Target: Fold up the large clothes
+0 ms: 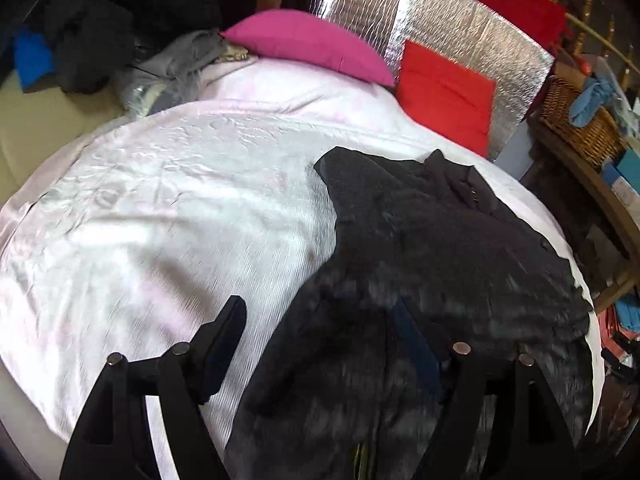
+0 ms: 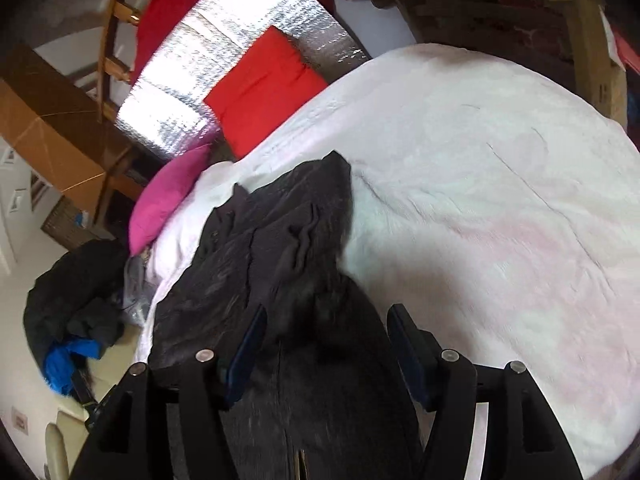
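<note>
Claws (image 2: 324, 320) open over black coat (image 2: 288, 240)

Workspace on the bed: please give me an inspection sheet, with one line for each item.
Surface: pale pink bedspread, wrinkled, covers the bed.
Job's things: dark garment lies partly folded and rumpled on the bedspread.
Clutter: pink cushion and red cushion at the far end; heap of dark clothes beside the bed.
Grippers: left tongs open, the garment lies below them; right tongs open above the garment, pads not pressing.
Cables: nothing seen.
Surroundings: silver foil panel behind the cushions, wicker basket, wooden furniture.
</note>
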